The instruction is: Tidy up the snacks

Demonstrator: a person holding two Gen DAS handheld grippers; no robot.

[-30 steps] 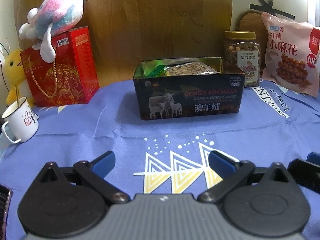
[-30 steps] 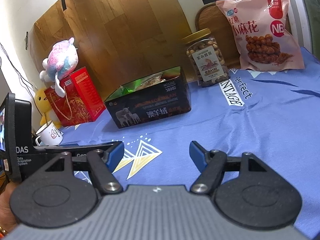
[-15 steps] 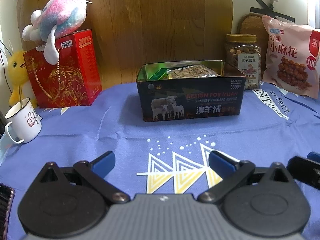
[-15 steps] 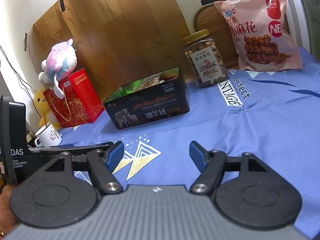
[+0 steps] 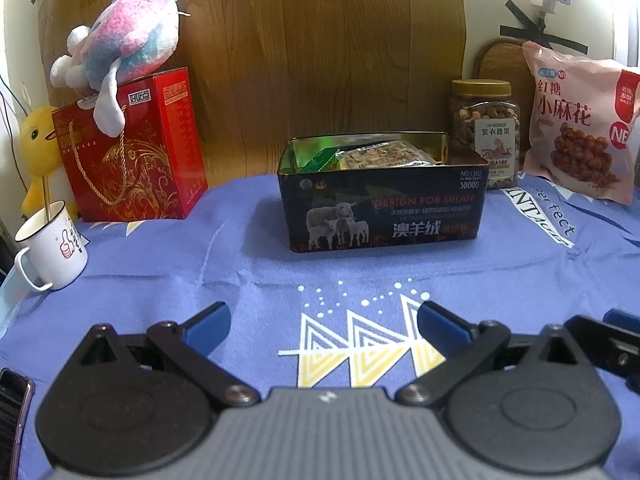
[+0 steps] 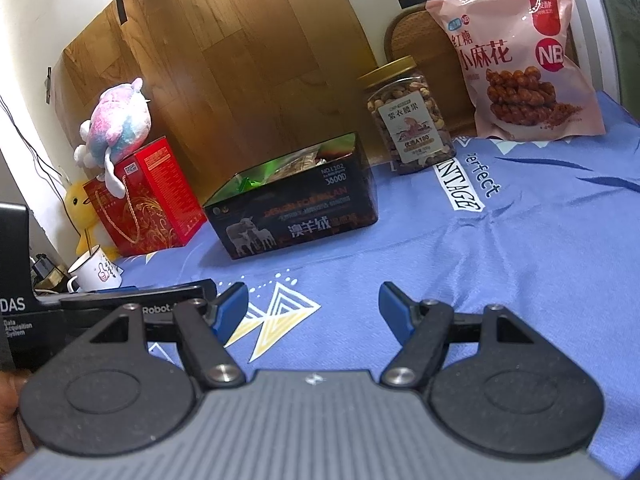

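Note:
A dark tin box (image 5: 384, 212) (image 6: 296, 216) with a sheep picture stands in the middle of the blue cloth, holding wrapped snack packets (image 5: 384, 154). Behind it to the right are a nut jar (image 5: 486, 132) (image 6: 408, 116) with a gold lid and a pink snack bag (image 5: 580, 132) (image 6: 516, 52) leaning on the wall. My left gripper (image 5: 322, 322) hangs open over the cloth well in front of the box, nothing between its fingers. My right gripper (image 6: 314, 304) is open too and empty, beside the left gripper's body (image 6: 100, 312).
A red gift box (image 5: 132, 152) with a plush toy (image 5: 120, 44) on top stands at the back left, with a yellow duck toy (image 5: 38, 152) and a white mug (image 5: 54, 248) near the left edge. A wooden panel (image 5: 320, 60) backs the table.
The left wrist view has shifted slightly, so the box and toys sit a little lower and further off. The right gripper has kept still. Both stay open.

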